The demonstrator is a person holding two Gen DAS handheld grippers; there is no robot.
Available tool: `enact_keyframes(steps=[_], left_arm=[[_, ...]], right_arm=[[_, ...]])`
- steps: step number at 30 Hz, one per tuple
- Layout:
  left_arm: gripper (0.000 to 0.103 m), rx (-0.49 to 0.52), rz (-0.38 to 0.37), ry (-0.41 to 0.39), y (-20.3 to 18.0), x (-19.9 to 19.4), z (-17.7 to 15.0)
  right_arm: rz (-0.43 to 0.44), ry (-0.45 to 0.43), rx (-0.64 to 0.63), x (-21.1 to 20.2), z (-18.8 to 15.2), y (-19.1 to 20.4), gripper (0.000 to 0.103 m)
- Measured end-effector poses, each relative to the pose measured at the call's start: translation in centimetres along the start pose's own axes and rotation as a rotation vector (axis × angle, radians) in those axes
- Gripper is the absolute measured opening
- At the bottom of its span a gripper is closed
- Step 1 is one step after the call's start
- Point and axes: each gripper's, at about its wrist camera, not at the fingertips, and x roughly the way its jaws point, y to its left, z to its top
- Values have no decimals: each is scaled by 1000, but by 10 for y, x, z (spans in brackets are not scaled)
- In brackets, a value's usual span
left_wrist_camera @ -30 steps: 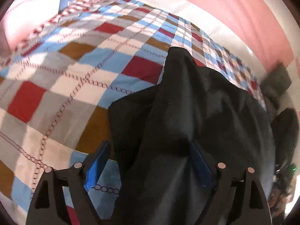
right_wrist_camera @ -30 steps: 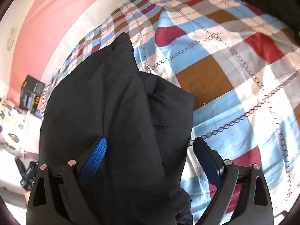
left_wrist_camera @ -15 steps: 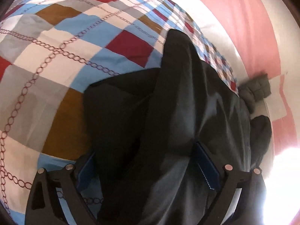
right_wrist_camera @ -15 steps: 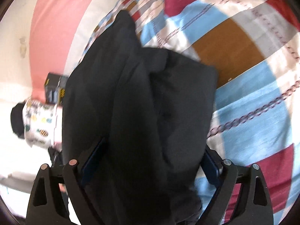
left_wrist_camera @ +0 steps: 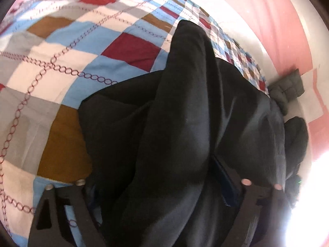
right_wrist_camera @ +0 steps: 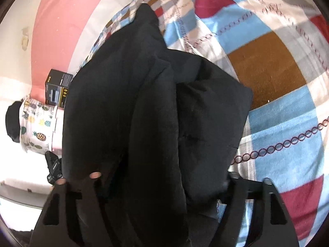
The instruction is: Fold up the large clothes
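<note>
Since a second ago, more of the black garment [left_wrist_camera: 185, 123] is gathered between the fingers of the left gripper [left_wrist_camera: 160, 187] and right gripper [right_wrist_camera: 162, 183], whose closure cannot be told, the bundle rising toward twelve o'clock above the checked bedspread [left_wrist_camera: 61, 61], so the fold is judged under way.

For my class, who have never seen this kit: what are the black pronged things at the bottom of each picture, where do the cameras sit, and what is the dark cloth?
No robot here: a person holds a two-fingered gripper in each hand, with a fisheye camera on each looking along its fingers. One picture comes from the left gripper, the other from the right gripper. A black garment lies on a checked bedspread, bunched between both sets of jaws, which hides whether they grip. A dark box stands by the pink wall.
</note>
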Motion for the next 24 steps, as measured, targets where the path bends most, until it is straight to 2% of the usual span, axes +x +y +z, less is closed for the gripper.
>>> enact_keyframes(steps=[5,9,11,13,15,24], left_arm=[[82,39,91,-13,-15,3,-1],[56,77,154,-25,-35,-7,1],[46,110,185,-40,-46,-17,1],[38,124,188,-55,-50,-29,1],[36,126,174,-74,-52,-41,3],[32,183,93,-174,-84,-97,8]], right_arm=[[-64,-3,-16,8,4,11,58],[-127,-28,-55,2,5,36,43],[-136,-46,-60,-3,3,48,40],[-130,-72,-67,-13,2,57,38],[-114,-103,-83,-27,0,69,36],[-84,-178,-184,-65,-9,121,35]])
